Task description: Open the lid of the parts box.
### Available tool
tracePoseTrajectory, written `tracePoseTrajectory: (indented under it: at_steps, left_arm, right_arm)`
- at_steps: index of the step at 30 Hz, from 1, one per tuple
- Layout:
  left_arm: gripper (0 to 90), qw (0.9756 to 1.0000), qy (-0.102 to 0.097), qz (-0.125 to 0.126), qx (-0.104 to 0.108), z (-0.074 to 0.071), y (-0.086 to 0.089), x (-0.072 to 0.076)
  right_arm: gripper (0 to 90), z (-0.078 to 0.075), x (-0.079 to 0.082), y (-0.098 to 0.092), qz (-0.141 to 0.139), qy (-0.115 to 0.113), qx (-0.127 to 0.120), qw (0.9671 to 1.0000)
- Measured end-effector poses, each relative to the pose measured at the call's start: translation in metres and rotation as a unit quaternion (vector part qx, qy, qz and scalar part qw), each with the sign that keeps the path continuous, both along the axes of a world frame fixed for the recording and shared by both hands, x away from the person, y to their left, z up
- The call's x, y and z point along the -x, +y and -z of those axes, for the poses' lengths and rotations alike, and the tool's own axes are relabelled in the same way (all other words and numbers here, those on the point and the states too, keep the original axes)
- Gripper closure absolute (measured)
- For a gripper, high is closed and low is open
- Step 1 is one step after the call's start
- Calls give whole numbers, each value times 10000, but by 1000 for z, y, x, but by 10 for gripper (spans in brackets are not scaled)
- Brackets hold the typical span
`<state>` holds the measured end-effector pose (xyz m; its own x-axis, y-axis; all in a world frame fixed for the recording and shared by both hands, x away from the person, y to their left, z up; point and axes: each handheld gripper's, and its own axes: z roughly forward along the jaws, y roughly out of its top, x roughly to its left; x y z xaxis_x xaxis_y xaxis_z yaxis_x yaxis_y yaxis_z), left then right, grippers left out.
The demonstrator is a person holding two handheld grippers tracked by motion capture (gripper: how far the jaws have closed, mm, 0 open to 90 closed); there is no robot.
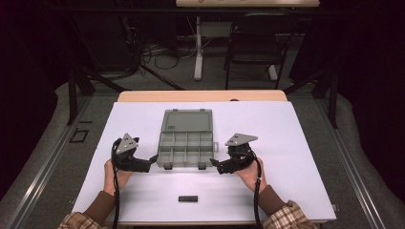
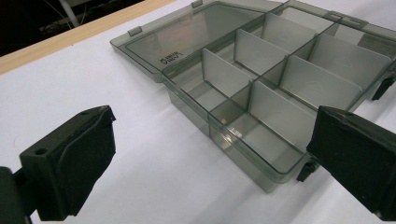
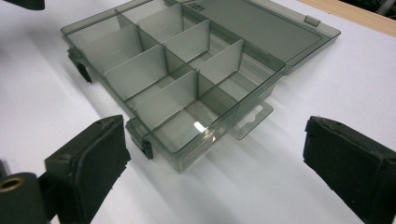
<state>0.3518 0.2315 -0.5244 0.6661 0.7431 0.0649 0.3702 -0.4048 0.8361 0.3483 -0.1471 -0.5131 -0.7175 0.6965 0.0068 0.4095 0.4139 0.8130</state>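
the left gripper (image 1: 152, 159) is held with jaws spread wide and nothing between them, just beside the near left corner of the organizer box (image 1: 184, 148). the right gripper (image 1: 214, 164) is spread wide too, near the near right corner. the box lies open at the middle of the white table (image 1: 286, 143), its lid (image 1: 187, 121) flat behind. free surface is seen on all sides. one small black block (image 1: 187, 198) is counted near the front edge.

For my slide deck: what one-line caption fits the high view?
Open left gripper and right gripper flank an opened, empty compartment box on the white table.
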Motion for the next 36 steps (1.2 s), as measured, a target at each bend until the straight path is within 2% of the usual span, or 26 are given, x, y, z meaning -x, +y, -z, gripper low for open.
tracePoseTrajectory:
  at_steps: [13,16,21,24,33,36]
  left_arm:
    - [0,9999,123,94,-76,3,1,21]
    - [0,9997,139,142,-105,3,1,26]
    - [0,9994,111,205,-237,4,-2,33]
    - [0,9994,142,246,-209,3,-3,37]
    - [0,9989,171,344,-280,3,-6,46]
    - [0,9988,220,357,-236,3,-6,48]
  right_arm:
    - [9,2,22,-16,-49,-50,-73,9999]
    - [0,4,28,-20,-56,8,-54,10000]
    - [0,4,37,-28,-90,-35,-95,9999]
    - [0,5,41,-31,-98,-65,-83,9999]
    - [0,6,46,-35,-186,-124,-57,9997]
    - [0,7,47,-36,-168,-156,-80,9997]
